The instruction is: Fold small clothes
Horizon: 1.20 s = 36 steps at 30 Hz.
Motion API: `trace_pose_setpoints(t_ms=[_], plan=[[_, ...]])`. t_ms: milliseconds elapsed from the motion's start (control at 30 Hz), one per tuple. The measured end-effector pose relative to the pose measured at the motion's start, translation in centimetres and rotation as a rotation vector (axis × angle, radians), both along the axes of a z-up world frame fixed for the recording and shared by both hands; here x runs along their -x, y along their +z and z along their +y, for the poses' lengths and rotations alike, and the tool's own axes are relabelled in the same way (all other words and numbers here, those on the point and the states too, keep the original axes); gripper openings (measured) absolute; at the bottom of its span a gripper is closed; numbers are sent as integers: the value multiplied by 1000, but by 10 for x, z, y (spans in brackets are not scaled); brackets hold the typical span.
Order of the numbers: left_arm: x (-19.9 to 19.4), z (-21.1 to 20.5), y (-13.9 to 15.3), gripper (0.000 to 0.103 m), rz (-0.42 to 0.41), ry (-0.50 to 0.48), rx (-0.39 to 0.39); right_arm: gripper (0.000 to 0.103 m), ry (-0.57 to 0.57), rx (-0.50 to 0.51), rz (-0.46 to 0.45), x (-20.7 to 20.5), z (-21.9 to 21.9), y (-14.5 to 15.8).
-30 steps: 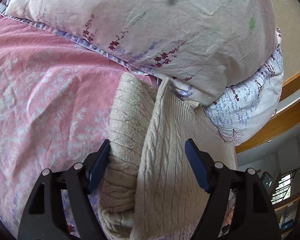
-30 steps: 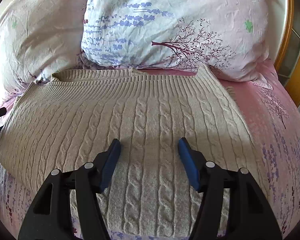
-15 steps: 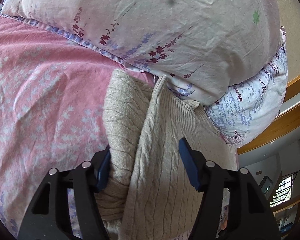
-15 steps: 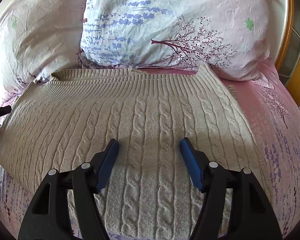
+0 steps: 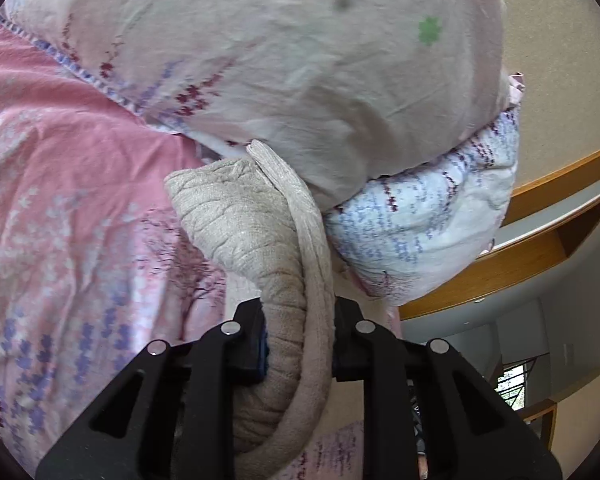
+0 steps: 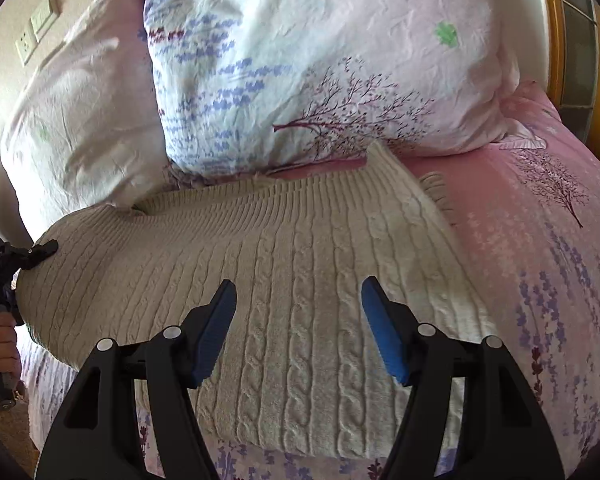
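Lying across the bed (image 6: 540, 280) below the pillows (image 6: 300, 60), the sweater (image 6: 300, 280) is mostly flat, folding barely begun. Left gripper (image 5: 298, 344) is closing, pinching its bunched left edge; right gripper (image 6: 298, 328) hovers over the middle, fingers spread, holding nothing.

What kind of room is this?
Most likely a bedroom: a beige knit sweater lies on a bed with a pink flowered sheet, two big pillows behind it, and a wooden headboard.

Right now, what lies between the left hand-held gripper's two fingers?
A bunched edge of the beige sweater sits in the left hand-held gripper as its jaws are closing, clearest in the left wrist view.
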<state>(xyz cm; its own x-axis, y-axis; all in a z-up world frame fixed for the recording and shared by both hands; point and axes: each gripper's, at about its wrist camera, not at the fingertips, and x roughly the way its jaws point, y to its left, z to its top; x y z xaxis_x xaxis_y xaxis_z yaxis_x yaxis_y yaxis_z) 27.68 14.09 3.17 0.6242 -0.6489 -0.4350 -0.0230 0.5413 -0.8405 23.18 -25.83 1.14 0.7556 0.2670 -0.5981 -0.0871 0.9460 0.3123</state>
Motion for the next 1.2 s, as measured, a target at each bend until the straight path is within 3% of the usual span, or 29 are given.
trace_pose_setpoints(t_ms=[167,300,400,467,567,633,667,733,800,867,933,1033,1200], plan=[[-10,-65,23,20,-68,-72,97,67,-24,-134,-26,14,-44,9],[-27,-139,31,20,-94,-164,124,67,-86,-172,-35,24,-78,6],[-36,-199,30,20,-95,-234,100,67,-120,-212,-31,27,-100,0],[-42,-239,23,20,-77,-275,65,67,-138,-239,-25,28,-114,-5],[-50,-294,1,24,17,-352,6,67,-155,-283,-2,24,-131,-13],[-52,-318,-10,33,54,-407,9,67,-161,-322,20,23,-143,-19],[-51,-325,-10,33,40,-442,40,67,-161,-344,30,22,-147,-22],[-46,-326,-1,35,1,-495,80,67,-148,-381,41,23,-155,-26],[-39,-311,16,48,-60,-486,63,67,-127,-420,45,21,-160,-27],[-31,-285,31,55,-119,-443,16,67,-101,-473,53,19,-165,-29],[-24,-254,40,68,-151,-365,-79,67,-74,-519,64,14,-165,-29],[-21,-212,31,69,-117,-282,-207,67,-34,-594,90,1,-162,-31],[-27,-170,-11,70,18,-213,-255,65,-22,-544,134,-24,-140,-31]])
